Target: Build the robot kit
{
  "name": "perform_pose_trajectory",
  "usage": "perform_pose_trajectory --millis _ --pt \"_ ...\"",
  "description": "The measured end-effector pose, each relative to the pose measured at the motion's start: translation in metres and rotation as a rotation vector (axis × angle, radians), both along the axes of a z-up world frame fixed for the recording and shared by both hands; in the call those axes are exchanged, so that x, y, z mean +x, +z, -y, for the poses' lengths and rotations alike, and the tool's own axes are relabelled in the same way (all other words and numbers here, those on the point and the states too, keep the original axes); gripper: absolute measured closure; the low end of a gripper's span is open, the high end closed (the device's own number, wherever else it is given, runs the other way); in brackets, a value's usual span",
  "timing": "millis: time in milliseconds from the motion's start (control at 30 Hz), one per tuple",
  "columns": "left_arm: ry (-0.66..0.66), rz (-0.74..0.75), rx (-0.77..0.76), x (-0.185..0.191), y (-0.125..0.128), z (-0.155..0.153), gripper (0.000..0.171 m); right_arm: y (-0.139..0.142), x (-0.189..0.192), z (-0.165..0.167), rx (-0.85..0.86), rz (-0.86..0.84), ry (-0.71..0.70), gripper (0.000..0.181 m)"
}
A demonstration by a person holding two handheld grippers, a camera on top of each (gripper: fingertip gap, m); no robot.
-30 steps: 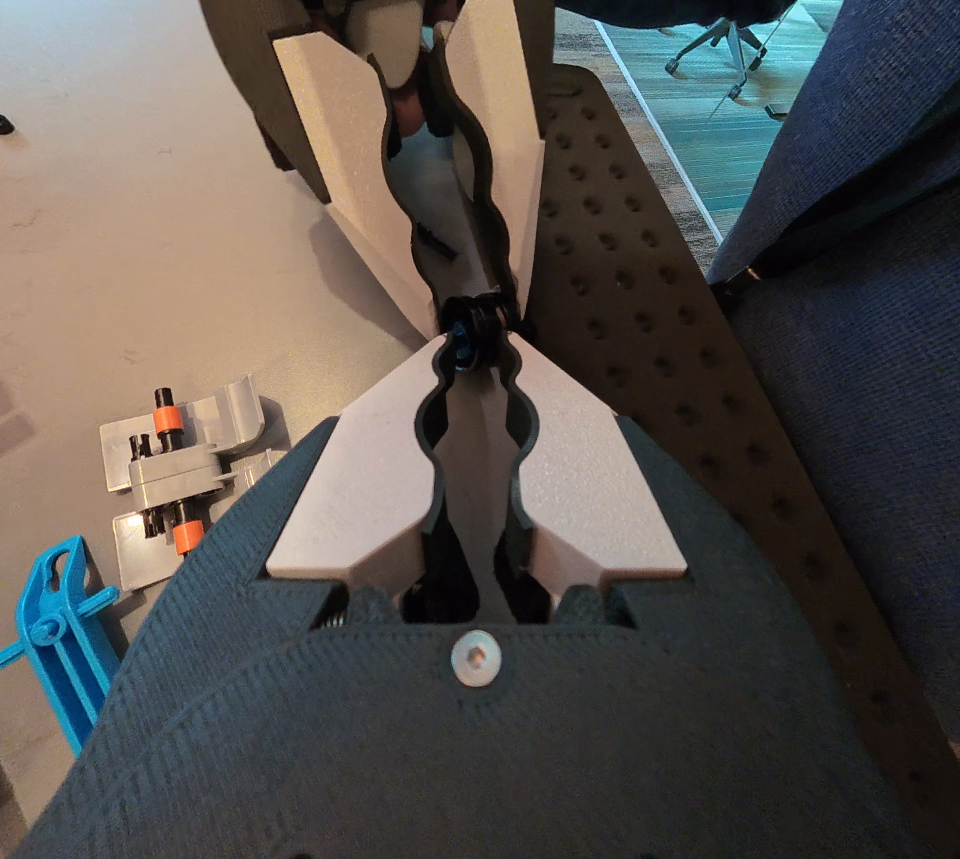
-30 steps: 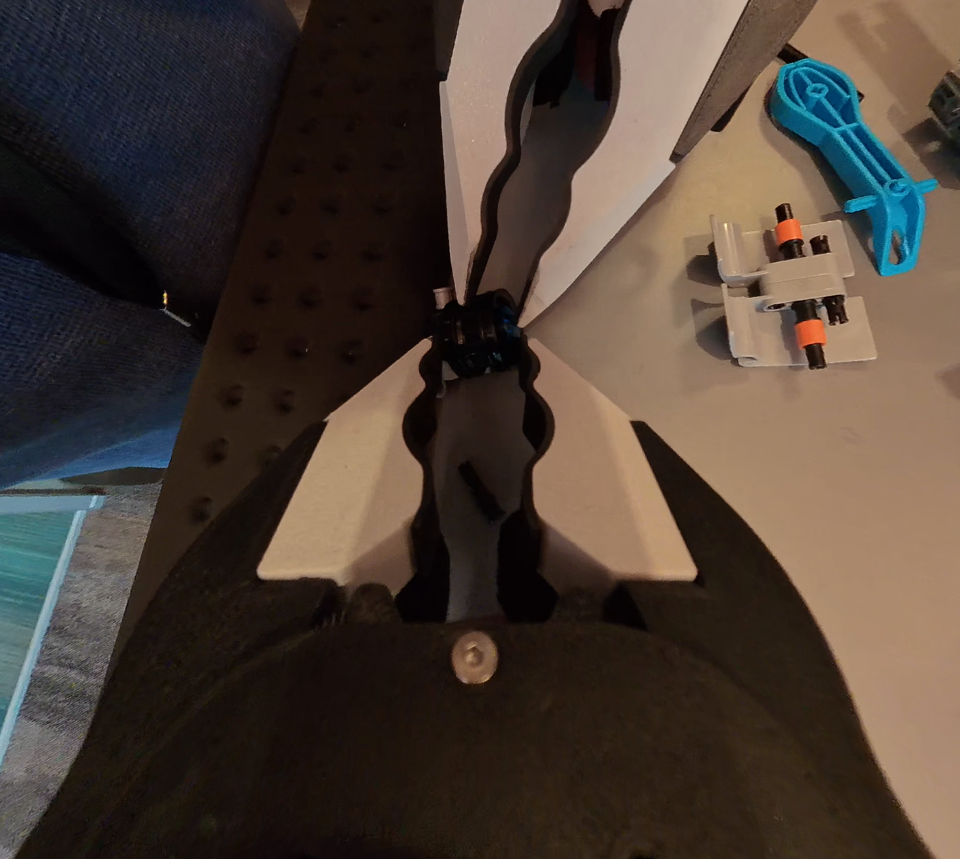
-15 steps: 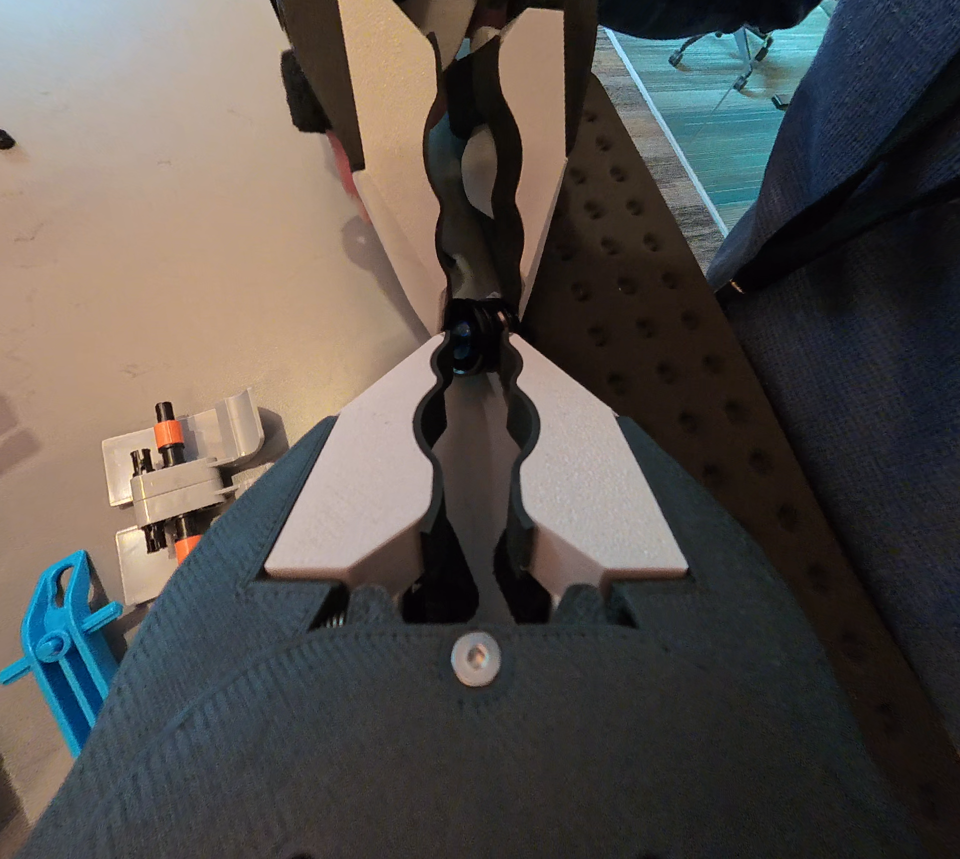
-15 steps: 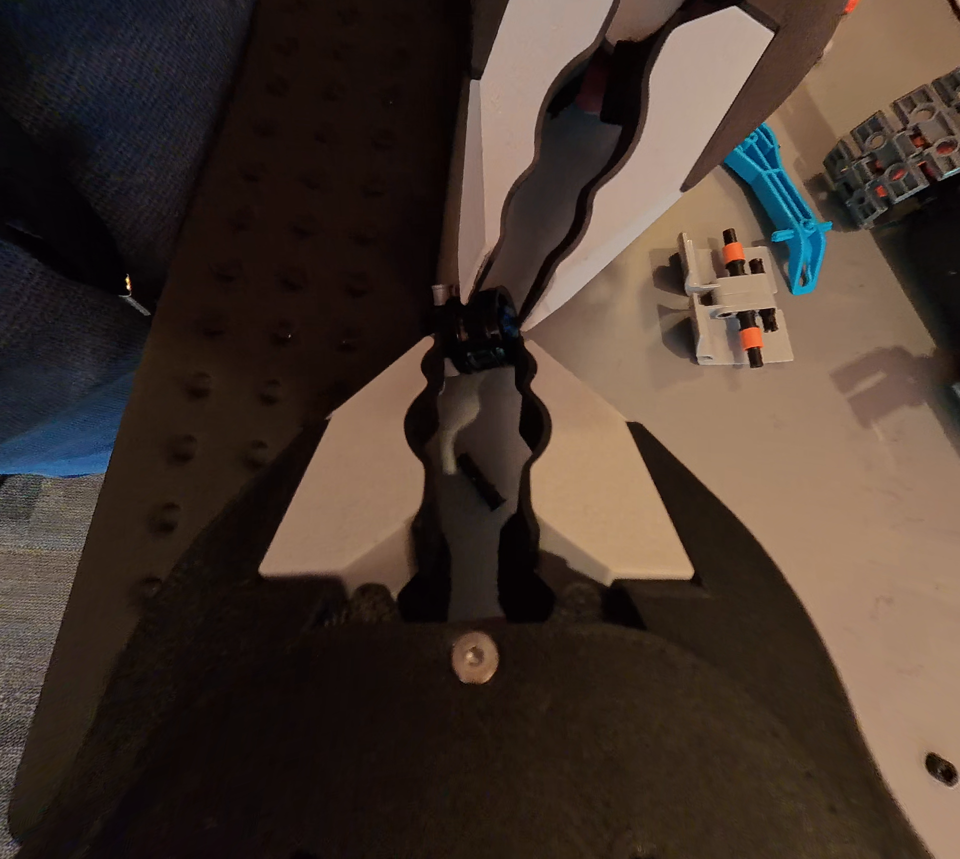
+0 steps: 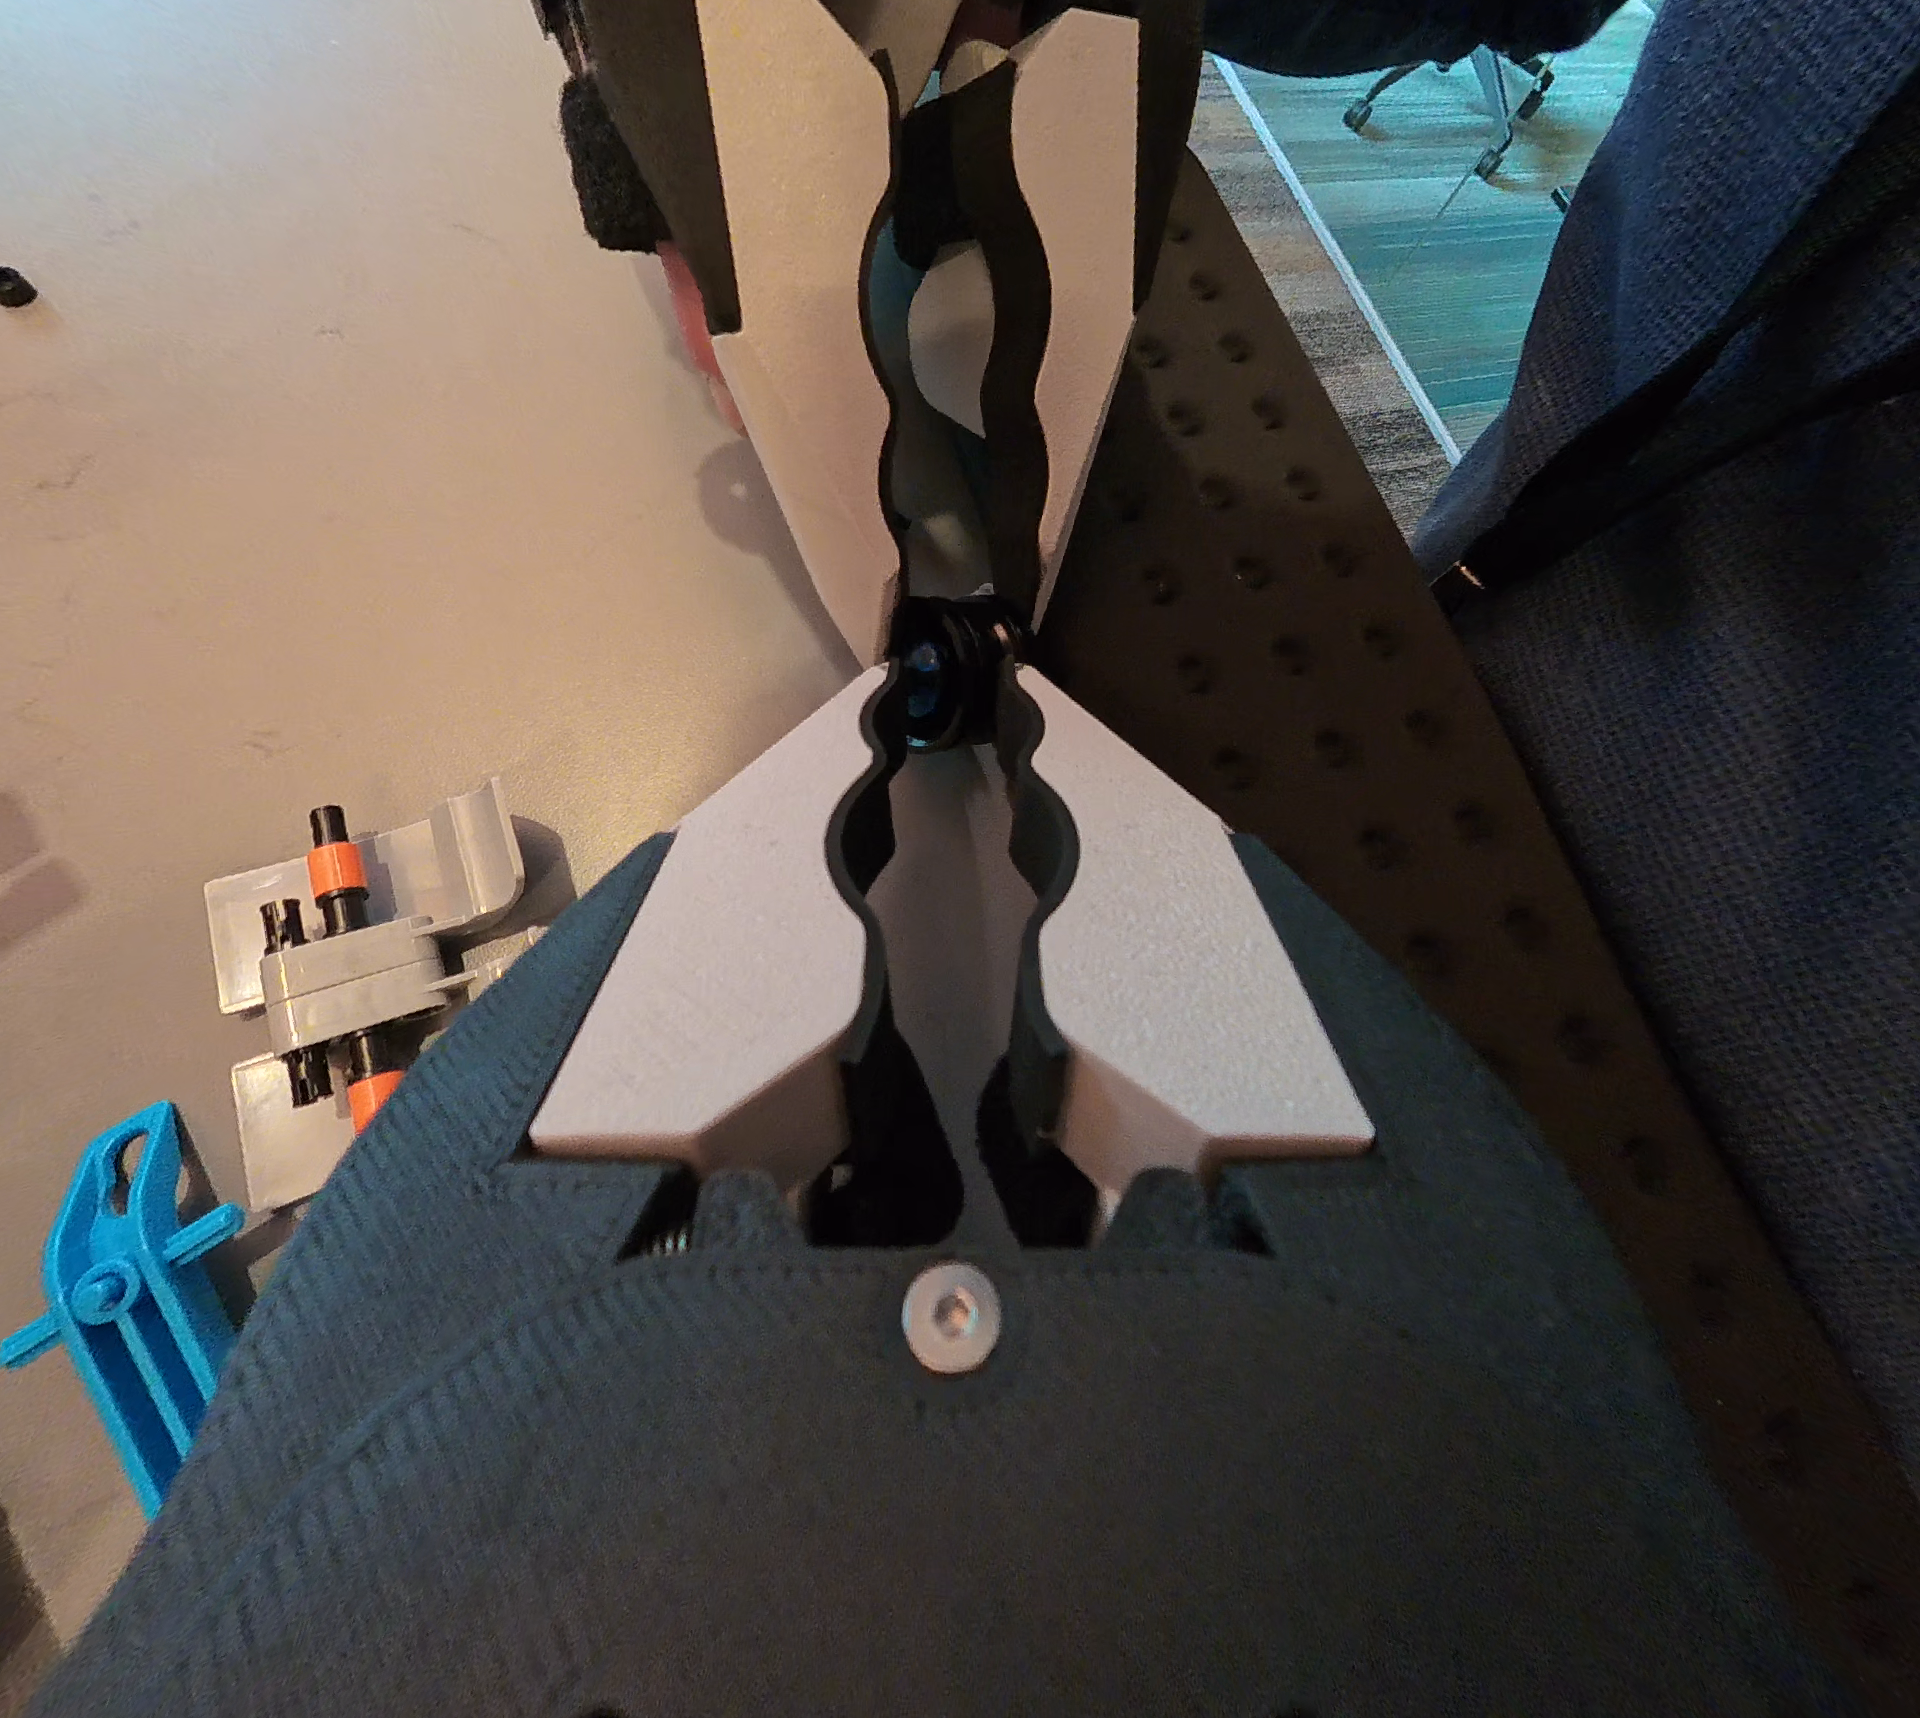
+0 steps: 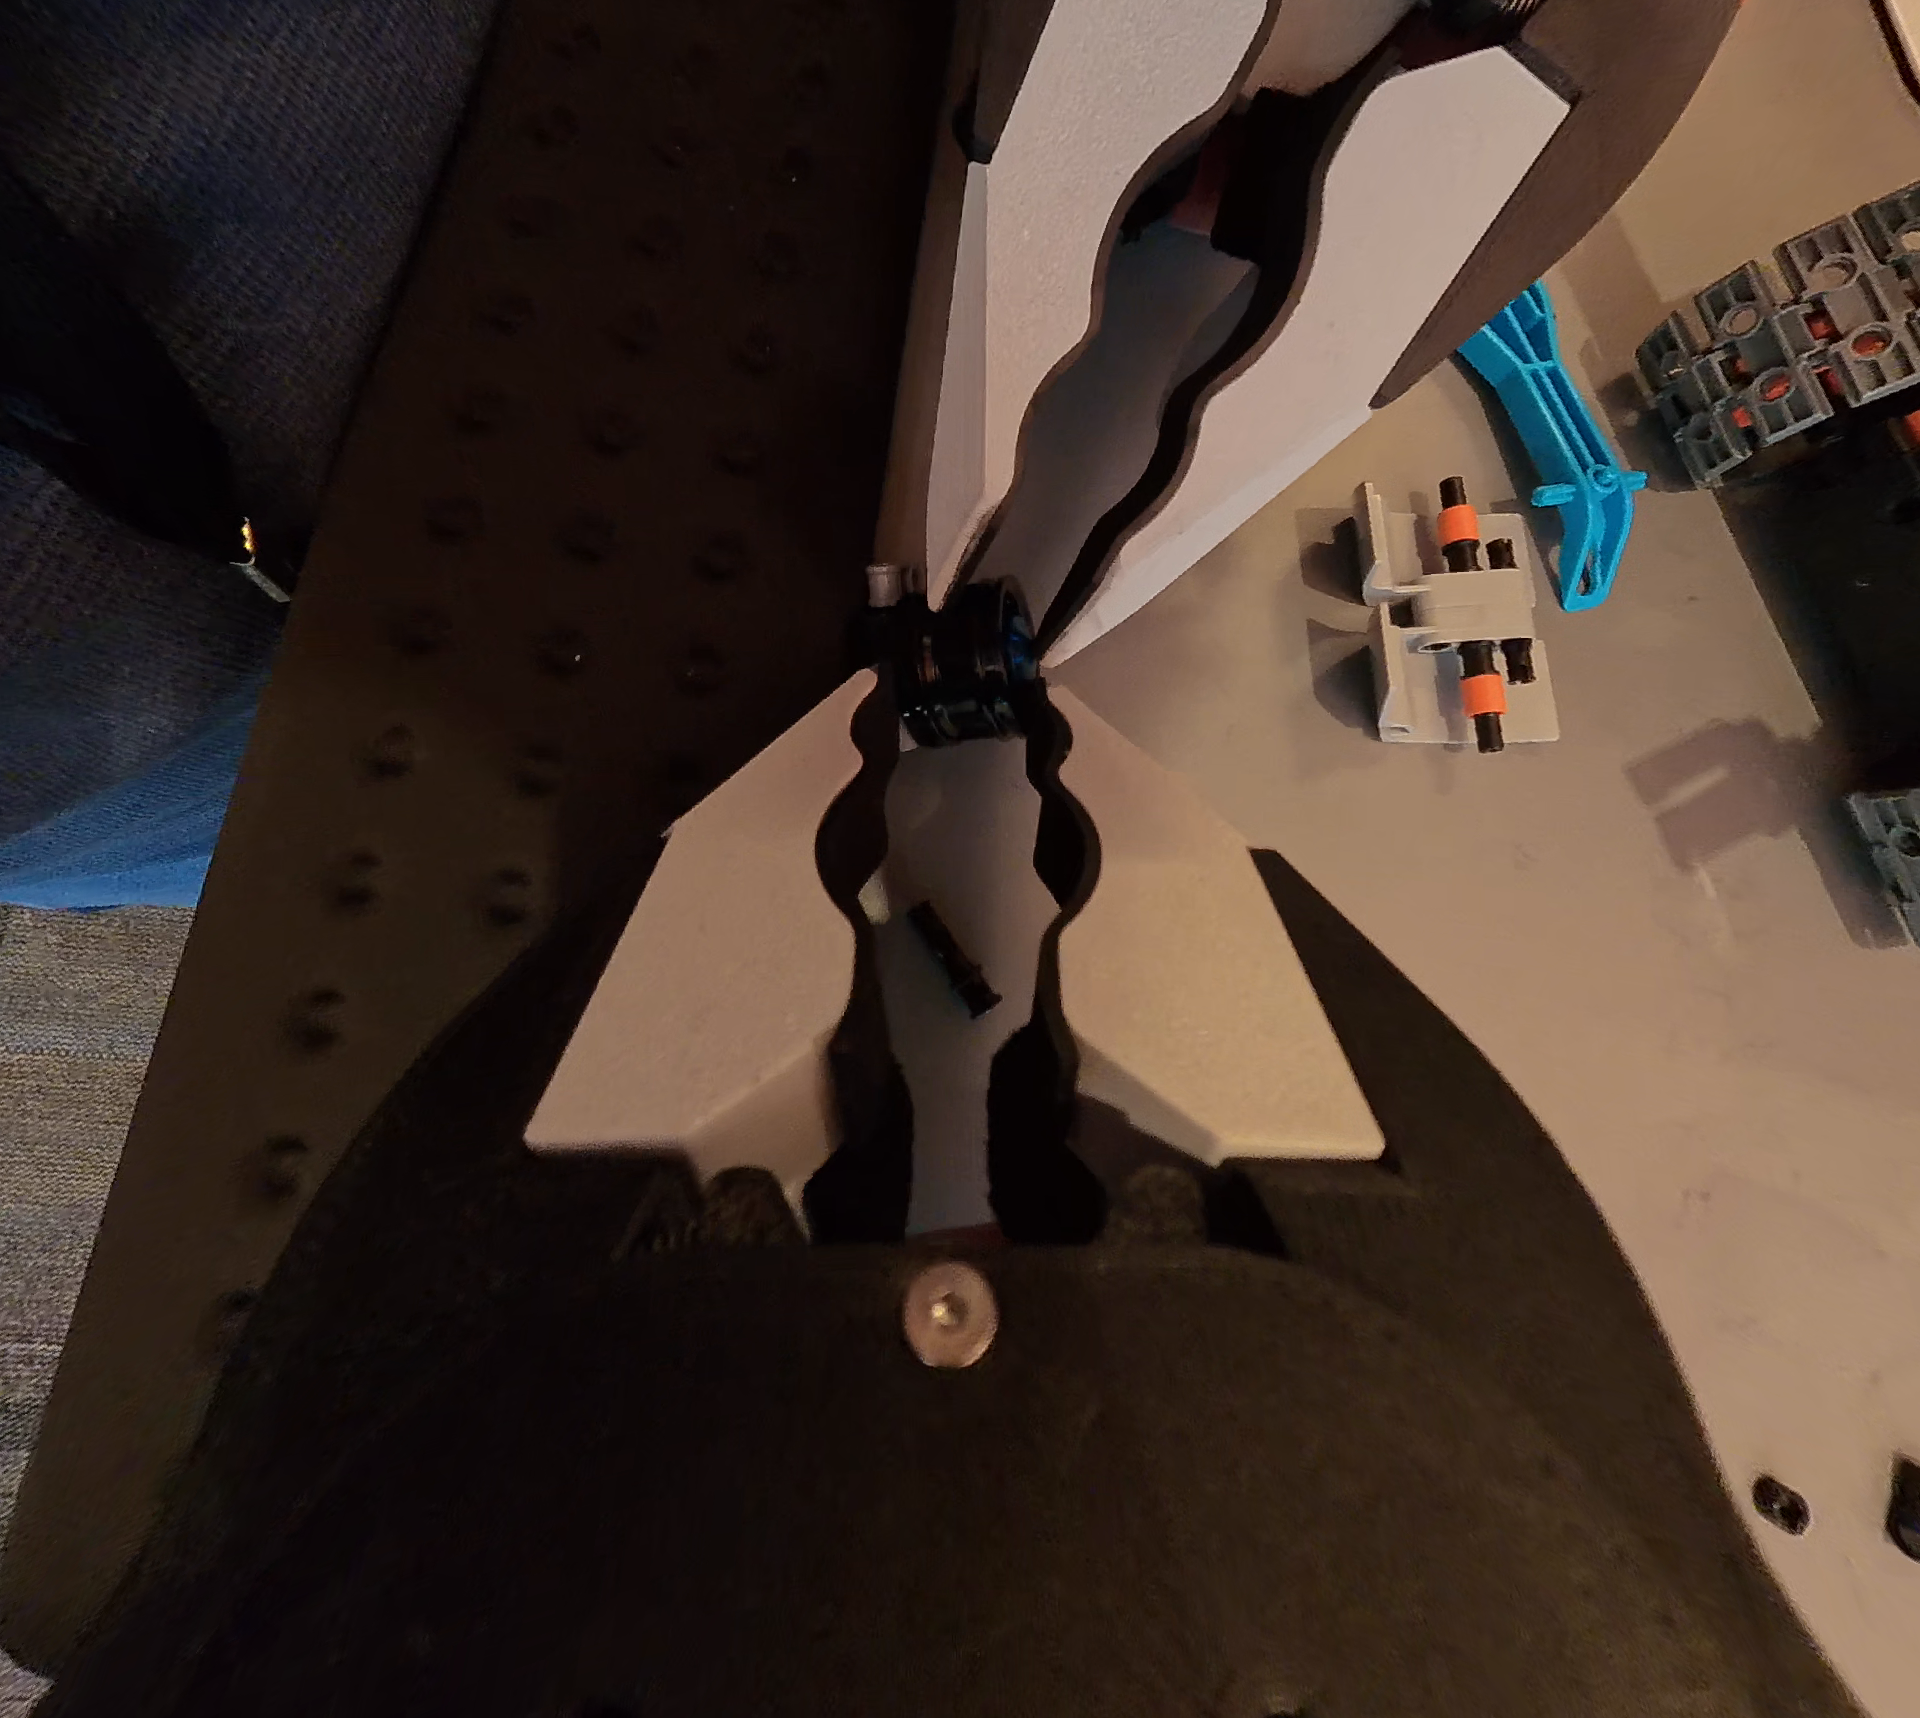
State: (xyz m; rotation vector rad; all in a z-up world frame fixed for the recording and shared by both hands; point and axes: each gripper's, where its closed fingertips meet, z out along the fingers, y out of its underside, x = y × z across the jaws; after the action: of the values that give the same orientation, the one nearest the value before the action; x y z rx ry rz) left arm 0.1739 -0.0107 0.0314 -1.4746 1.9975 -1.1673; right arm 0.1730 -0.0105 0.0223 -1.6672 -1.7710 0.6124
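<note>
Two tools met tip to tip over bench edge. Left tool (image 5: 951, 712) & right tool (image 6: 961, 697) each pinched same small black ribbed plastic wheel w/ blue hub (image 5: 940, 681), held above grey bench (image 5: 312, 421) beside black perforated board (image 5: 1351, 629). Small black plastic pin (image 6: 951, 960) lay on bench betw. right tool fingers. Nearby: grey plastic block assy w/ orange-collared black axles (image 6: 1455, 619), blue plastic lever piece (image 6: 1558, 463), grey link-tread assy (image 6: 1797, 359). Dark blue fabric (image 5: 1714, 733) alongside board.

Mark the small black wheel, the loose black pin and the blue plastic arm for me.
small black wheel (image 6: 961, 666), right wrist view, on its grooved rim.
loose black pin (image 6: 951, 960), right wrist view, mid-shaft.
blue plastic arm (image 5: 130, 1294), left wrist view, on its ribbed body.
</note>
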Motion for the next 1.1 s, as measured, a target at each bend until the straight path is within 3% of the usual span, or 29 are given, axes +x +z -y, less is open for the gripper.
perform_pose_trajectory --millis 633,1100 --pt "-0.013 -0.019 -0.053 -0.002 0.000 -0.002 0.151 0.001 0.000 -0.002 -0.029 -0.021 -0.027 0.157" --pt "0.035 -0.016 0.152 0.001 -0.008 -0.014 0.137 0.000 0.000 -0.020 -0.114 -0.107 -0.159 0.157"
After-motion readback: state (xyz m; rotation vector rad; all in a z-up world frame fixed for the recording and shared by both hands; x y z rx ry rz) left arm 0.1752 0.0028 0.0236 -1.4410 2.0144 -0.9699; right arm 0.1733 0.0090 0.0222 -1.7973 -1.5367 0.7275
